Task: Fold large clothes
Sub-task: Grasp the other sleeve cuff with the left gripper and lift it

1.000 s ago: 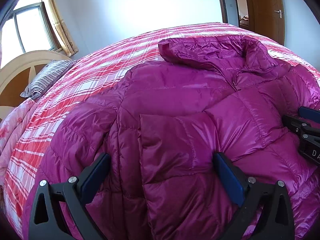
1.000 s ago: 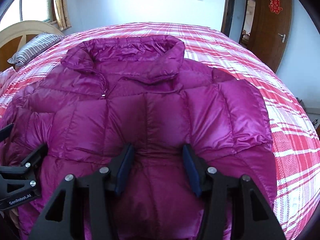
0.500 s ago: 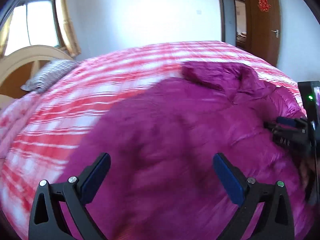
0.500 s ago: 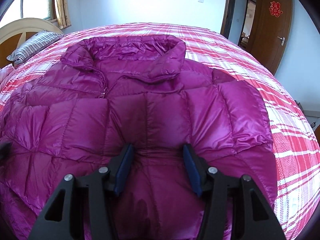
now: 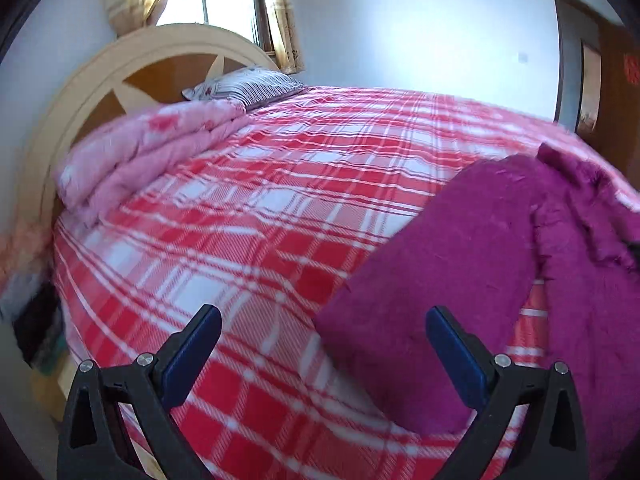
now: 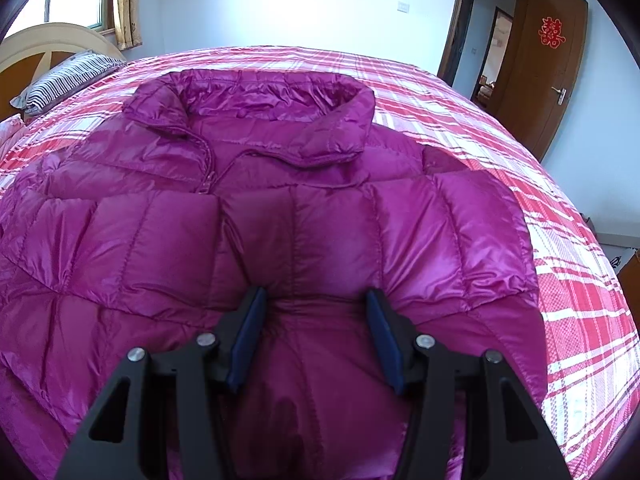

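Observation:
A magenta quilted puffer jacket [image 6: 280, 220] lies front up on the bed, collar at the far end, zip partly open. My right gripper [image 6: 316, 336] is open, its blue pads pressed down on the jacket's lower front, with fabric bulging between them. In the left wrist view the jacket's left sleeve [image 5: 460, 280] stretches out over the plaid sheet. My left gripper [image 5: 320, 344] is open and empty above the bed, the sleeve end lying near its right finger [image 5: 456, 352]. That view is blurred.
The bed has a red and white plaid sheet [image 5: 260, 220]. A folded pink quilt [image 5: 152, 152] and a striped pillow [image 5: 248, 88] lie by the cream headboard [image 5: 80, 80]. A brown door [image 6: 548, 80] stands open at the far right.
My left gripper has swung left off the jacket's body and now faces the headboard, with the sleeve at its right. My right gripper has stayed in place on the jacket.

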Tool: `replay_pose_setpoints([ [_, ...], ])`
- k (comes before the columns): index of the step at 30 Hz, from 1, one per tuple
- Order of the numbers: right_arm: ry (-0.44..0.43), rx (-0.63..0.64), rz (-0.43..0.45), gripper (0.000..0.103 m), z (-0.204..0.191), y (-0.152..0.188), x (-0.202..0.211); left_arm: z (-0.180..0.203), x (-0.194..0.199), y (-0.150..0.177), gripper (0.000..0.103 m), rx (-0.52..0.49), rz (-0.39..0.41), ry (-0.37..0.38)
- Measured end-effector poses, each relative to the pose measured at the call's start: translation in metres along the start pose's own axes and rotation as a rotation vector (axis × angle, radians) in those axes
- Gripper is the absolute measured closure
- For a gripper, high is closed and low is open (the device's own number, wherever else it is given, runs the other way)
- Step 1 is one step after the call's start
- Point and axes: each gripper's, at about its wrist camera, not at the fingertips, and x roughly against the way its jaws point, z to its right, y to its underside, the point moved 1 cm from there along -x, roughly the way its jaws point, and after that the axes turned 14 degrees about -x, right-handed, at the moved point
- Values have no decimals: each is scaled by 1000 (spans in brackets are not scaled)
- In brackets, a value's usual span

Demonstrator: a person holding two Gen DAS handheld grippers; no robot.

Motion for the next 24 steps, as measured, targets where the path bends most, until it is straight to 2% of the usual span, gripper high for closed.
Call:
replay_pose_setpoints([
  [3,9,7,6,46,-1,0,0,7,4,4,1,65,14,101],
  [5,11,8,9,46,-1,0,1,23,-3,2,1,75,-4,180],
  [8,13,7,12,45,-1,1,0,40,-21,6,4,106,-79,199],
  [10,15,6,15,44,-1,0,1,45,-34,11,23,121,-117,197],
  [12,18,7,18,44,-1,1,1,47,-39,12,47,102,-122,146],
  [13,19,8,19,44,-1,1,1,46,-39,12,55,95,-117,134],
  [15,20,9,20,44,-1,1,1,42,-37,8,82,80,-95,136],
  [18,18,8,19,44,-1,2,2,31,-31,-4,89,59,-56,88],
  [24,23,11,24,43,-1,1,1,0,-20,-38,90,67,33,27],
])
